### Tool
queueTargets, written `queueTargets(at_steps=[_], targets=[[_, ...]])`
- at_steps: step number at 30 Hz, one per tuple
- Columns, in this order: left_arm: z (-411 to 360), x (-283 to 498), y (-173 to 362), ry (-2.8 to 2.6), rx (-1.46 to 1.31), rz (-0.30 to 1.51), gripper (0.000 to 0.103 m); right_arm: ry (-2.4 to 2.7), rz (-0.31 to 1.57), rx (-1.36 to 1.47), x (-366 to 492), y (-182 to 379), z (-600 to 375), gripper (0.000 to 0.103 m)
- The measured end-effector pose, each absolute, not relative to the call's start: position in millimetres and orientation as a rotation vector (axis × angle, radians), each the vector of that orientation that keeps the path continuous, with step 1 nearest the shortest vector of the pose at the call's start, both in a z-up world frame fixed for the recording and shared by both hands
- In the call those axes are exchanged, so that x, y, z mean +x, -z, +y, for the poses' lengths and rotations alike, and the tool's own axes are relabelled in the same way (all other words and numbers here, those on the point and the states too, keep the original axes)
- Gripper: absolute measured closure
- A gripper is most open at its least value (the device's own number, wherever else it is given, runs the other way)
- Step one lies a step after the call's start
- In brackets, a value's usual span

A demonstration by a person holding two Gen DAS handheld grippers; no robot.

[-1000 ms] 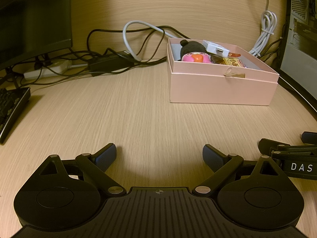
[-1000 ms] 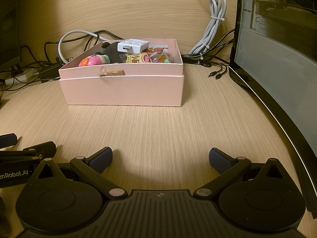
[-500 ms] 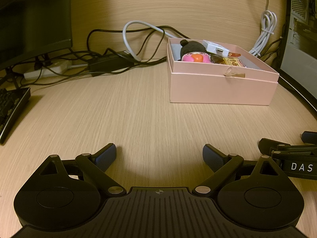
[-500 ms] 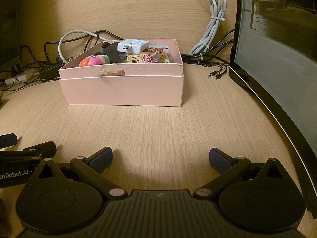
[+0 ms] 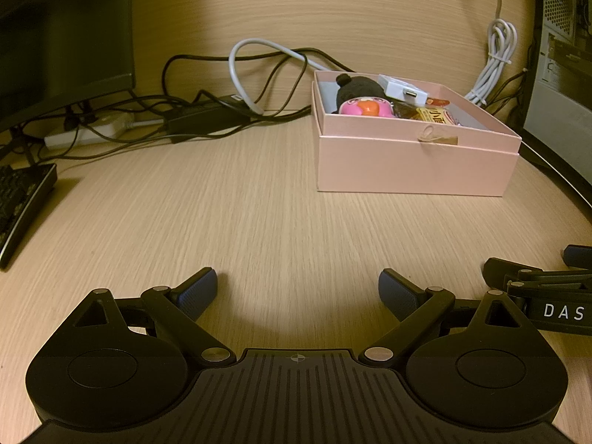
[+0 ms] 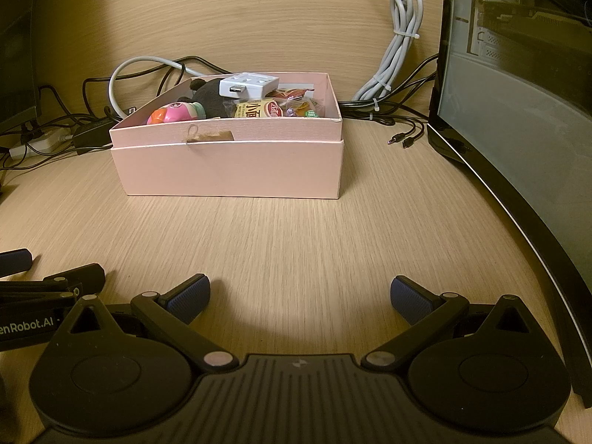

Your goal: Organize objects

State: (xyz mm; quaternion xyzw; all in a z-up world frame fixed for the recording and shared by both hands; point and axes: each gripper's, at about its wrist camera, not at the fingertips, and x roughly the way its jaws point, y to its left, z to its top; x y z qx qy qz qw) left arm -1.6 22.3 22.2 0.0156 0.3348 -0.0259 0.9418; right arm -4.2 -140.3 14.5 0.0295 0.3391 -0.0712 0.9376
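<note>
Nothing moved; both tongs (image 5: 298, 288) (image 6: 299, 294) spread, pink box (image 6: 229, 166) holds toys, seemingly snacks

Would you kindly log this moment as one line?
left tool: open, empty | right tool: open, empty | pink box: filled, on desk | both tools short of box

Light wood-grain desk (image 5: 259, 222), matching wood panel wall (image 6: 259, 18), warm dim light, dark monitor (image 5: 63, 37) at left
</note>
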Motion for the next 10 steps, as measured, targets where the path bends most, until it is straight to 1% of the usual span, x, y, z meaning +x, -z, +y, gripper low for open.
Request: queueTargets(at_steps=[10], targets=[[20.6, -1.2, -22.1, 0.05, 0.031, 0.683, 0.006, 0.145, 0.693, 0.06, -4.1, -14.5, -140.4, 0.0]])
